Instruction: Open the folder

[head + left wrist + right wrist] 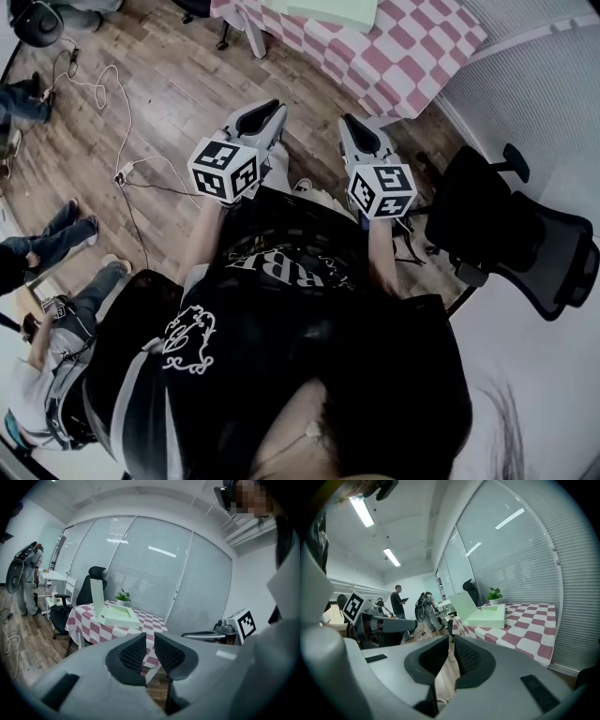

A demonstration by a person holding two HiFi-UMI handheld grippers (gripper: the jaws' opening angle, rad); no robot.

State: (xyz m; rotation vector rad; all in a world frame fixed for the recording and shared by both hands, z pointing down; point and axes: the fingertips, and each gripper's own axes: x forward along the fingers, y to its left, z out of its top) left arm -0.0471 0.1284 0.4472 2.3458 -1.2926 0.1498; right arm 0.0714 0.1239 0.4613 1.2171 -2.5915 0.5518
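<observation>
Folder [119, 617] pale green, flat on checked desk [86, 627], cover raised upright. Left gripper [150, 639] and right gripper [451, 641] empty, jaws narrowly apart.

This was an office-type workroom shared by several people. Tall glass partition walls [154, 578] hung with closed slatted blinds ran along one side, and strip lights [361, 510] were set in a white ceiling. A black mesh office chair [525, 234] with armrests stood on the wood-plank floor [169, 84]. A second high-backed chair [95, 585] stood behind a table [412, 47] covered in a pink-and-white checked cloth, with a small potted plant [123, 596] on it. Loose cables [123, 171] trailed across the floor, and white desks [55, 576] lined the far end, where a person [398, 601] stood
</observation>
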